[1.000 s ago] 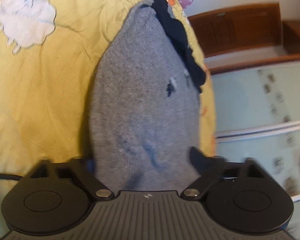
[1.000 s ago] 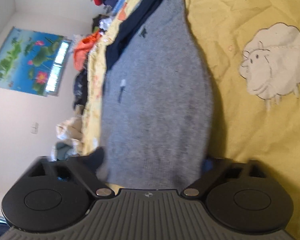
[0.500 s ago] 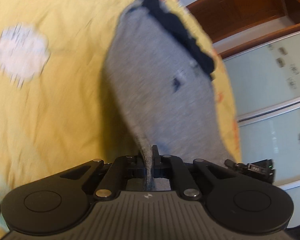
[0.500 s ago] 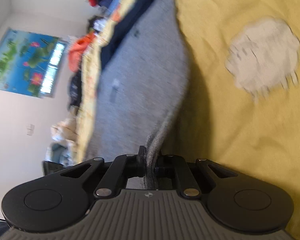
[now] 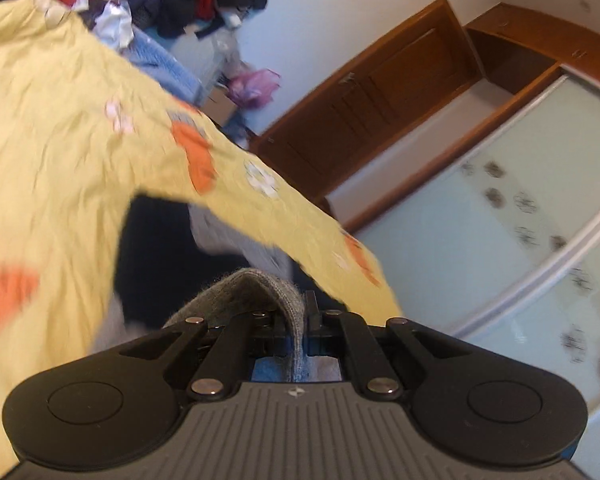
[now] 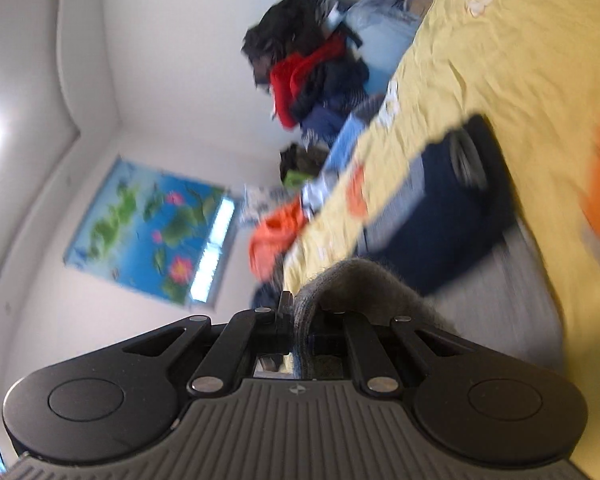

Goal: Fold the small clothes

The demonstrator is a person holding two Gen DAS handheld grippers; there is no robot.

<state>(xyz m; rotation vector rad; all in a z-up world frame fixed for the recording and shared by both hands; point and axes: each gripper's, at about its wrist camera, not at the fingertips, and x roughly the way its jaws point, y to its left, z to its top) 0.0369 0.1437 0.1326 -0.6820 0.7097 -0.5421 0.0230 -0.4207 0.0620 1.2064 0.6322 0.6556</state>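
A grey knit garment with a dark navy band lies on a yellow bedspread. My left gripper is shut on a fold of the grey garment, which bulges up over the jaws. My right gripper is shut on another fold of the grey garment. The navy band and the rest of the grey cloth stretch ahead over the bed. Both views are motion-blurred.
The yellow bedspread has orange and white patches. A pile of dark and red clothes sits at the bed's far end. Wooden cabinets and frosted sliding doors stand to the left gripper's right. A blue poster hangs on the wall.
Both grippers closed on the grey garment's near edge, then lifted and swung it forward toward the navy band end. The views now tilt up toward the room.
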